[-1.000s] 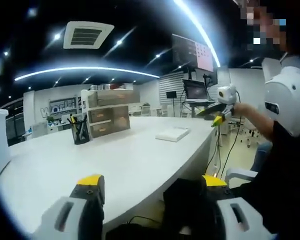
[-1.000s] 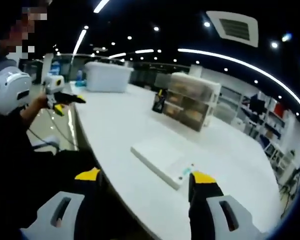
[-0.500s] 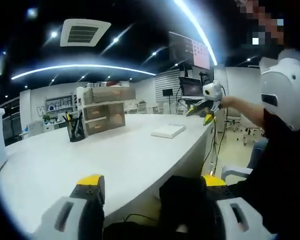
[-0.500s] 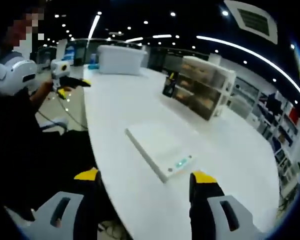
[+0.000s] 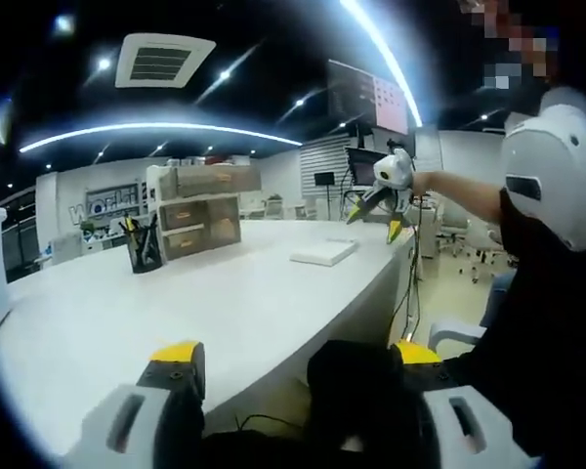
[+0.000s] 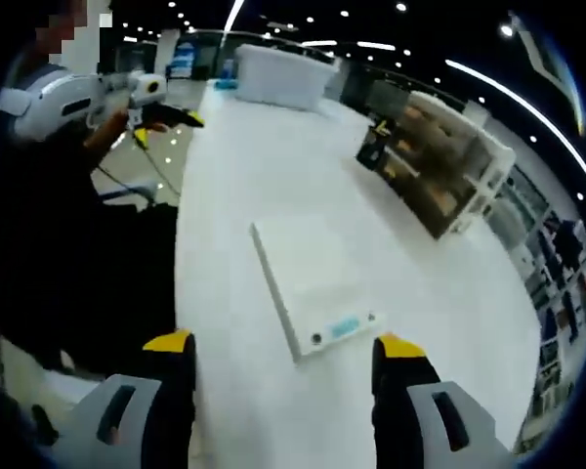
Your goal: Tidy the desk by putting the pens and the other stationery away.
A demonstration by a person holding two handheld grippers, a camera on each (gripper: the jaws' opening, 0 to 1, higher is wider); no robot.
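Note:
A black pen holder (image 5: 144, 249) with several pens stands on the white desk (image 5: 225, 313), beside a clear drawer unit (image 5: 197, 210). Further right lies a flat white device (image 5: 324, 253). My left gripper (image 5: 295, 357) hangs open at the desk's near edge, holding nothing. In the right gripper view, my right gripper (image 6: 285, 347) is open just above the near end of the flat white device (image 6: 308, 283), which has a small display. The pen holder (image 6: 374, 147) and drawer unit (image 6: 449, 166) sit beyond it. Each gripper shows in the other's view: right gripper (image 5: 376, 220), left gripper (image 6: 166, 127).
A large white bin (image 6: 278, 76) stands at the desk's far end. The person sits along the desk's curved edge, a white-cuffed arm (image 5: 552, 156) stretched out. Office chairs and monitors fill the background. Bare desk (image 6: 273, 166) stretches between the device and the bin.
My right gripper has moved forward and tipped down over the flat white device, which now lies close under the jaws. The left gripper has barely moved.

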